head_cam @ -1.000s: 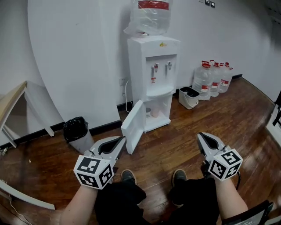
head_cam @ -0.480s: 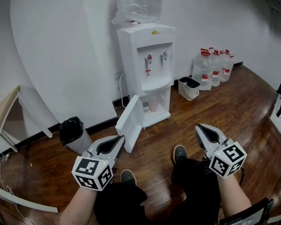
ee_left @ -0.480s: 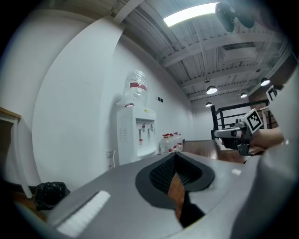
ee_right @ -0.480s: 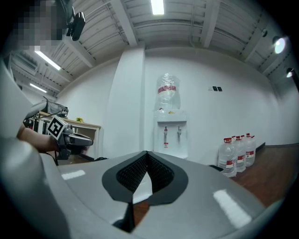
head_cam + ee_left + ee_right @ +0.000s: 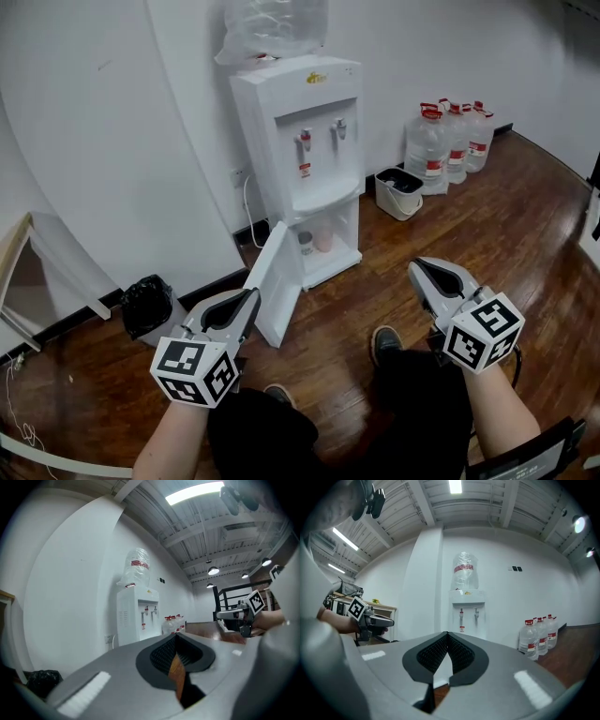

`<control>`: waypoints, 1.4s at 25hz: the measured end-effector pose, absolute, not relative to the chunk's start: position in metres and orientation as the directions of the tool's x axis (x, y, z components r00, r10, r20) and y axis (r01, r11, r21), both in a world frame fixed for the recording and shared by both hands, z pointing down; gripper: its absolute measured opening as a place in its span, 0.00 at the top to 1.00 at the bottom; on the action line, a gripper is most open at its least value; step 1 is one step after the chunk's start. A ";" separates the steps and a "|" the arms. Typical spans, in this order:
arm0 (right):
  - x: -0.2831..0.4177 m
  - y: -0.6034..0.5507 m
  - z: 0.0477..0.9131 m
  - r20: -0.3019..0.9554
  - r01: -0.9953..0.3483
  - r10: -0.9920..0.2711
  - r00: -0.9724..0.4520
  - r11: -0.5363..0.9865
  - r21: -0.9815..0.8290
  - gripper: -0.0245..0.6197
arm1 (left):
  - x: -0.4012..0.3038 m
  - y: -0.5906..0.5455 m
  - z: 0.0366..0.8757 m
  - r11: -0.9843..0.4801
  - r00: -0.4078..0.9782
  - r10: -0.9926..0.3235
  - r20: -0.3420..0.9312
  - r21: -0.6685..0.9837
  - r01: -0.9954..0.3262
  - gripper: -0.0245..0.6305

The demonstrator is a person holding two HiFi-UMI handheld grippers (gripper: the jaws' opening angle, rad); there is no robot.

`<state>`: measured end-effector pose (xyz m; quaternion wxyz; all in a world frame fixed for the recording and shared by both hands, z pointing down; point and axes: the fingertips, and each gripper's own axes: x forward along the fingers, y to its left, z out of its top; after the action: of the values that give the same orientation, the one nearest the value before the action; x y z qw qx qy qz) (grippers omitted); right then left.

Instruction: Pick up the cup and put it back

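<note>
You hold two grippers low over the wooden floor [image 5: 525,225], one in each hand, well apart from each other. On the left gripper [image 5: 251,298] the fingers [image 5: 164,656] are pressed together at the tips with nothing between them. The right gripper [image 5: 417,268] is the same: its fingers [image 5: 433,653] meet at the tips and carry nothing. Each gripper bears one marker cube, so two in all. Your two shoes show below, the right shoe [image 5: 384,342] ahead of the left shoe [image 5: 277,395].

One white water dispenser [image 5: 281,122] stands against the wall ahead of you, with one plastic-wrapped bottle [image 5: 272,28] on top and two taps [image 5: 305,142] on its face. Its single lower door [image 5: 277,295] hangs open towards you. The cup [image 5: 323,241], one pale pink cup, stands inside that open lower compartment, well away from both grippers. One smaller thing [image 5: 307,244] sits just left of it, too small to identify.

To the right of the dispenser stands one white bucket [image 5: 398,194]. Behind it is a cluster of water jugs [image 5: 450,141] with red caps, at least three. To the left, one black-lined bin [image 5: 145,305] stands by the wall, and the corner of one worktop [image 5: 14,253] shows at the frame's edge.
</note>
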<state>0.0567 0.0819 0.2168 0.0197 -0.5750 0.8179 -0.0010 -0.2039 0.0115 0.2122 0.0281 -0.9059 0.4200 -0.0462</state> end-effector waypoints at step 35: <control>0.089 -0.169 0.278 0.118 -0.839 -0.831 -0.543 0.543 -0.039 0.91 | -0.164 -0.120 0.244 -0.561 0.548 -0.825 0.137 -0.082 -0.824 0.95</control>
<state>0.0885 -0.1692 0.2784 -0.0426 -0.4760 0.8772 -0.0453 -0.1635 -0.1203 0.2439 0.0039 -0.8799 0.4684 -0.0800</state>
